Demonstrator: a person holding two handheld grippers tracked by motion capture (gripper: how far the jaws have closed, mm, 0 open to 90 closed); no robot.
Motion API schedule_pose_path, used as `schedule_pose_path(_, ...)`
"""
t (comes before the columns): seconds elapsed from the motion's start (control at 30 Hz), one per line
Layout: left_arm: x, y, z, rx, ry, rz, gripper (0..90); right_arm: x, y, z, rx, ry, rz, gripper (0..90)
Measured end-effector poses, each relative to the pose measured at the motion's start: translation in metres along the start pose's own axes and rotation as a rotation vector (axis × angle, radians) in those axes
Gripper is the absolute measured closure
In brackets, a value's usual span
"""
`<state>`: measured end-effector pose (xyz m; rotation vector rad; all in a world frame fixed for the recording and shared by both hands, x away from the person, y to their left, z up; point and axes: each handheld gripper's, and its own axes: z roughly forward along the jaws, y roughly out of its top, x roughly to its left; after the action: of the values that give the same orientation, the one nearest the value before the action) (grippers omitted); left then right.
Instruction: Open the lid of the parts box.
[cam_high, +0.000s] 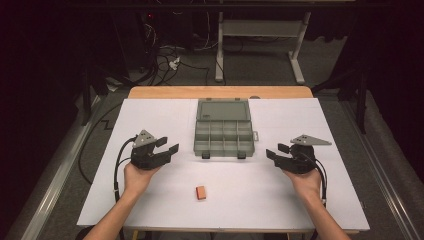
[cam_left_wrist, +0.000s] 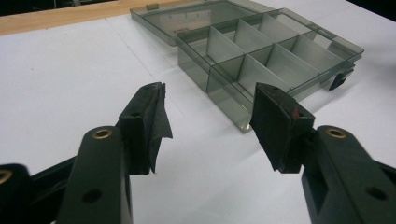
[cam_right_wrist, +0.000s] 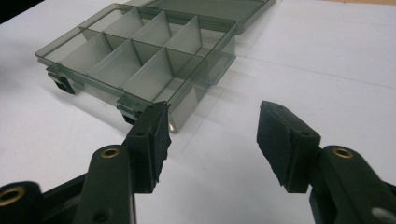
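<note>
A clear grey compartment box (cam_high: 223, 135) lies open at the middle of the white table, its lid folded back toward the far side. Its compartments look empty in both gripper views (cam_left_wrist: 261, 56) (cam_right_wrist: 135, 51). A small orange block (cam_high: 201, 192) rests on the table nearer the person, between the two hands. My left gripper (cam_high: 167, 145) is held left of the box, jaws open with nothing between them (cam_left_wrist: 210, 121). My right gripper (cam_high: 276, 151) is held right of the box, also open and empty (cam_right_wrist: 212, 135).
The white sheet (cam_high: 150, 200) covers a wooden table (cam_high: 165, 92) whose far edge shows beyond it. Black cables (cam_high: 119, 165) trail from both grippers. On the floor behind stand a table frame (cam_high: 260, 45) and loose wires.
</note>
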<state>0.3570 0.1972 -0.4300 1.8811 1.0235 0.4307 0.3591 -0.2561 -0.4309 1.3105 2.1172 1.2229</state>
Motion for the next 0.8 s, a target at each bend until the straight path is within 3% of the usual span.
schedule_pose_path(0.2, -0.001, -0.006, -0.004, 0.010, 0.002, -0.002, 44.8, -0.004, -0.007, -0.004, -0.008, -0.005, 0.019, 43.6)
schedule_pose_path(0.6, -0.005, -0.016, -0.011, -0.005, 0.000, 0.001, 44.7, -0.005, -0.023, -0.017, -0.033, -0.017, 0.008, 42.8)
schedule_pose_path(0.8, -0.007, -0.017, -0.017, 0.002, 0.006, 0.025, 44.5, -0.005, -0.032, -0.024, -0.044, -0.020, 0.005, 42.1)
